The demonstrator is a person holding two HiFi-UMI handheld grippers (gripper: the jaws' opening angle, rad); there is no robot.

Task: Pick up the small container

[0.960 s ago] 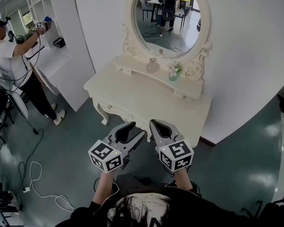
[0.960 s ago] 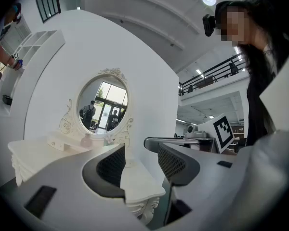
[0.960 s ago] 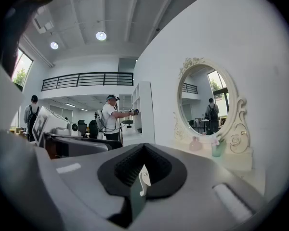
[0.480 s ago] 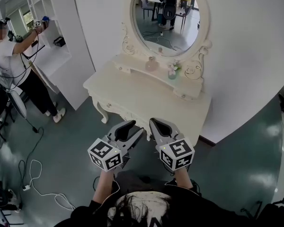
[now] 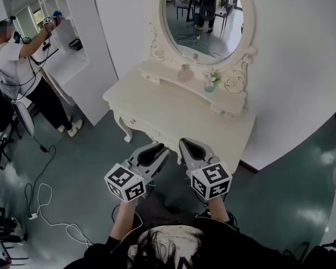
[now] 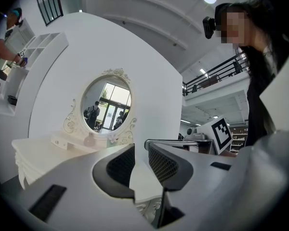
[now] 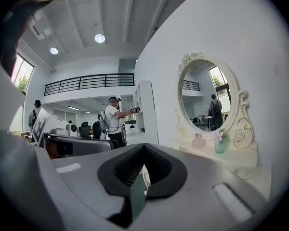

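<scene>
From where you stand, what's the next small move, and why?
Probably reach the right claw forward toward the pink container on the vanity, opening it on the way: it is shut, empty, and hangs well short of the tabletop's front edge.

There are 2 handheld grippers, the left gripper [image 5: 158, 148] and the right gripper [image 5: 186, 145], each carrying 1 marker cube, so 2 cubes in all: 1 on the left [image 5: 125, 182] and 1 on the right [image 5: 211, 180]. Ahead stands 1 cream dressing table [image 5: 173, 114] with 1 oval mirror [image 5: 204, 21]. Its raised shelf bears 2 small containers: 1 pink bottle [image 5: 184, 73] and 1 green cup [image 5: 210, 84]. There is 1 white shelving unit [image 5: 64, 35], 1 person [image 5: 22, 66] reaching into it, and 1 white cable [image 5: 50, 220] on the floor.
</scene>
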